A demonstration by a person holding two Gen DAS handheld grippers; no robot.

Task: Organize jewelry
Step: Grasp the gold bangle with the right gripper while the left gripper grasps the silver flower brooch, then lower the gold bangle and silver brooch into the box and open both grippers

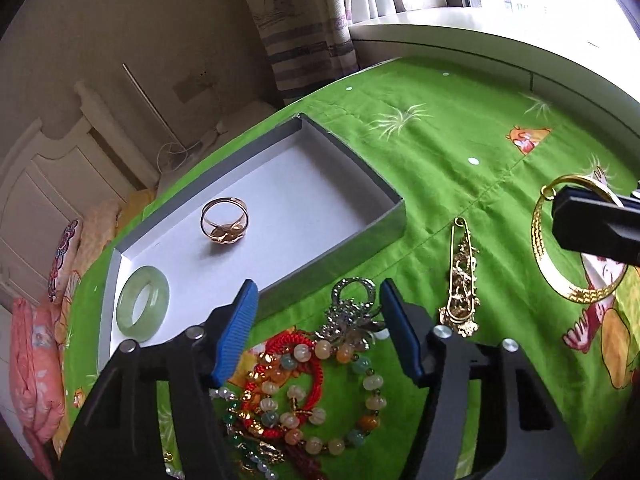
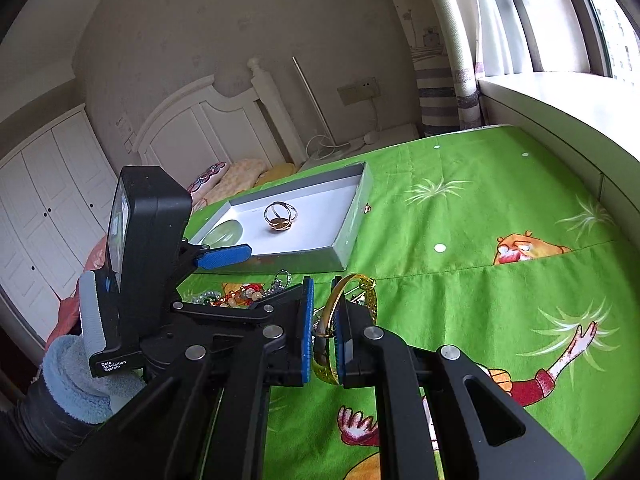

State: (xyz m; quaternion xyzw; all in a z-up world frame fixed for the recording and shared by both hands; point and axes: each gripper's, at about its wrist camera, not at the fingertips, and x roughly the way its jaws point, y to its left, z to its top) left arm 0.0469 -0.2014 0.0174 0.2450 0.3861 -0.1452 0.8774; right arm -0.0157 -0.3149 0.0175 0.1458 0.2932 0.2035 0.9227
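A shallow grey box lies on the green sheet. In it are a gold ring and a pale green jade bangle. My left gripper is open above a pile of jewelry: a silver brooch, a red cord bracelet and a beaded bracelet. A gold pin brooch lies to the right. My right gripper is shut on a gold bangle, holding it upright on edge.
The green cartoon-print sheet covers a bed. A white windowsill runs along the right. Pillows, a white headboard and a wardrobe are behind the box.
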